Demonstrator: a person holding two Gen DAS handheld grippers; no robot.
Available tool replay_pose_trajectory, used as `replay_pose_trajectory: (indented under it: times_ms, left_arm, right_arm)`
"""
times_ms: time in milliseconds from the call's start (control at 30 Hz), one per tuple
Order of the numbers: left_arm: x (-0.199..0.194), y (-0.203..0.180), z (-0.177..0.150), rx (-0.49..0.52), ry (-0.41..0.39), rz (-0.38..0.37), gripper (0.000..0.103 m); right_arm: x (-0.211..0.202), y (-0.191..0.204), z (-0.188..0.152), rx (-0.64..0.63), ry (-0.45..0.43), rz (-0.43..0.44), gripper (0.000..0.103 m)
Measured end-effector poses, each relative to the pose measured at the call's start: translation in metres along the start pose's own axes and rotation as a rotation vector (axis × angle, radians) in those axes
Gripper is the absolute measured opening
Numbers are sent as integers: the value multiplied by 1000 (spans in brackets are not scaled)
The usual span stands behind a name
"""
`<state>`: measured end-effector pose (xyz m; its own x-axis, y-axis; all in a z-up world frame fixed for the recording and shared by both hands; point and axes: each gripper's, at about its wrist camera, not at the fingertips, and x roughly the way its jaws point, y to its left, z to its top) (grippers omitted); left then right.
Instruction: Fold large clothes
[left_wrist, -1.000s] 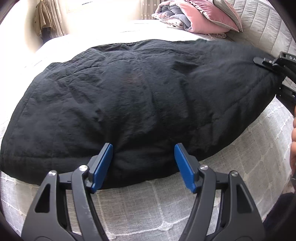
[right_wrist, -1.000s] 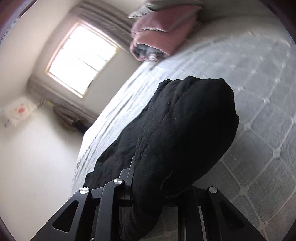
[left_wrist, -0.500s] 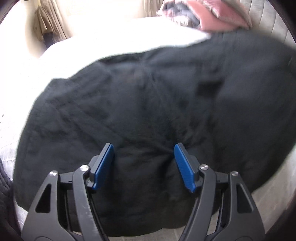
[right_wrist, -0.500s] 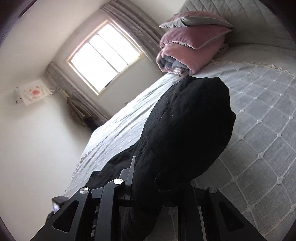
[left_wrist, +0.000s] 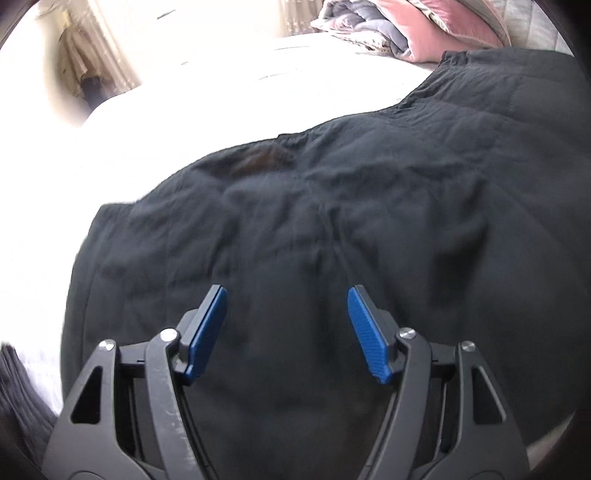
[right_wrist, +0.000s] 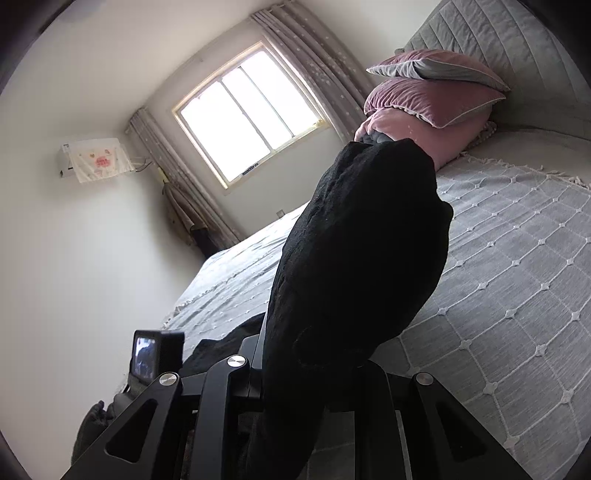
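A bed (right_wrist: 517, 266) with a grey quilted coverlet carries everything here. At its head, against the padded headboard (right_wrist: 491, 40), sit two pink pillows (right_wrist: 436, 99) stacked on a folded pink and grey duvet (left_wrist: 380, 29). Beyond the bed a window (right_wrist: 247, 110) is flanked by two curtains (right_wrist: 314, 70), and a covered air conditioner (right_wrist: 94, 158) hangs on the wall beside it.

One garment is in play: a black padded coat (left_wrist: 332, 221) spread over the coverlet below the pillows. In the right wrist view a raised fold of it blocks most of the middle of the frame.

The left gripper (left_wrist: 286, 332) points down at the coat, its two blue pads (left_wrist: 207, 332) spread wide over the fabric and clasping nothing. The right gripper (right_wrist: 314, 373) is tilted and lifted clear of the bed, pinched tight on a thick fold of the coat (right_wrist: 362, 266), which bulges up past it. A small camera screen (right_wrist: 146, 356) shows at its left.
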<state>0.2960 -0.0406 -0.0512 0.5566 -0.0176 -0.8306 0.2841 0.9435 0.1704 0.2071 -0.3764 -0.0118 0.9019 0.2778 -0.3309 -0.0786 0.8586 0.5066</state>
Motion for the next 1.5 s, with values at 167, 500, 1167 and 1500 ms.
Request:
replay_pose_trajectory:
  times_ms: [167, 500, 1167, 1500]
  left_arm:
    - [42, -8, 7, 16, 112, 9, 69]
    - [26, 33, -5, -174, 105, -143, 69]
    - [-38, 219, -196, -753, -21, -380, 69]
    - [-47, 238, -208, -727, -68, -508, 69]
  right_arm:
    - [-6, 1, -3, -9, 1, 7, 20]
    - [-7, 4, -1, -35, -7, 5, 20]
    - [-1, -11, -7, 7, 3, -134, 20]
    - [6, 29, -6, -148, -24, -338, 18]
